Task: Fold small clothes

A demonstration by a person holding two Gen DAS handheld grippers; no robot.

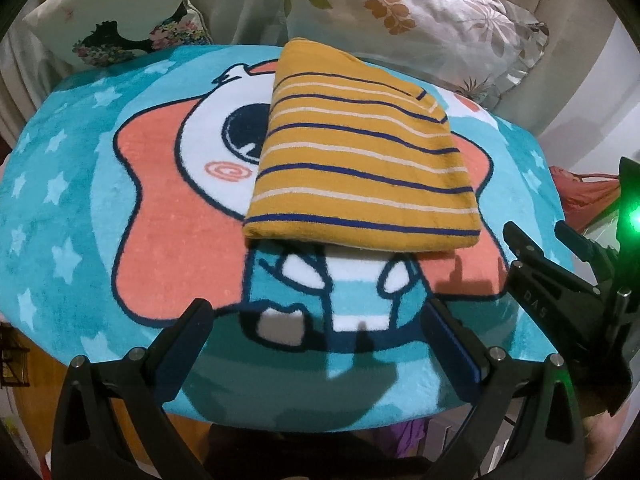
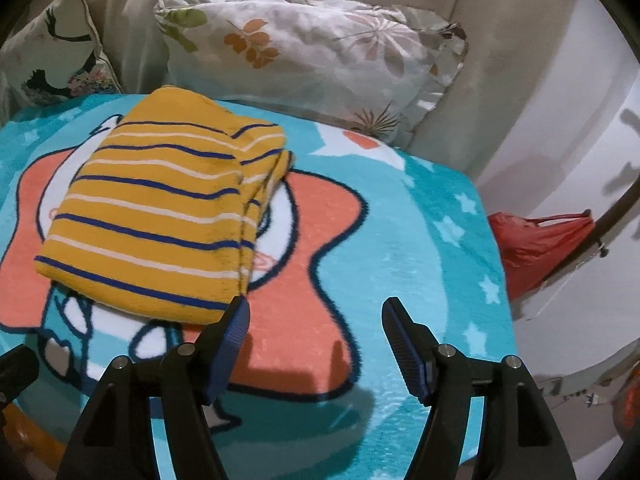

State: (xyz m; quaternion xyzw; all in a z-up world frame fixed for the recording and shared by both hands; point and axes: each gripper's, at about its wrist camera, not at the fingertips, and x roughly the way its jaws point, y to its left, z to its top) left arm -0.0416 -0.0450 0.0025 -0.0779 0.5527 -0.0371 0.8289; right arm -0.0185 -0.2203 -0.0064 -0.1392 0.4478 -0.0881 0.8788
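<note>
A small yellow garment (image 1: 360, 152) with blue and white stripes lies folded into a flat rectangle on a turquoise cartoon blanket (image 1: 72, 208). It also shows in the right wrist view (image 2: 160, 208), at left. My left gripper (image 1: 316, 312) is open and empty, hovering above the blanket just in front of the garment's near edge. My right gripper (image 2: 316, 312) is open and empty; its left fingertip (image 2: 236, 320) is close to the garment's near right corner. The right gripper also shows at the right edge of the left wrist view (image 1: 536, 236).
Two printed cushions (image 1: 408, 20) (image 1: 116, 16) lean against a beige sofa back behind the blanket. A red bag (image 2: 540, 244) hangs off the blanket's right side. The blanket's near edge (image 1: 320, 420) drops off below the grippers.
</note>
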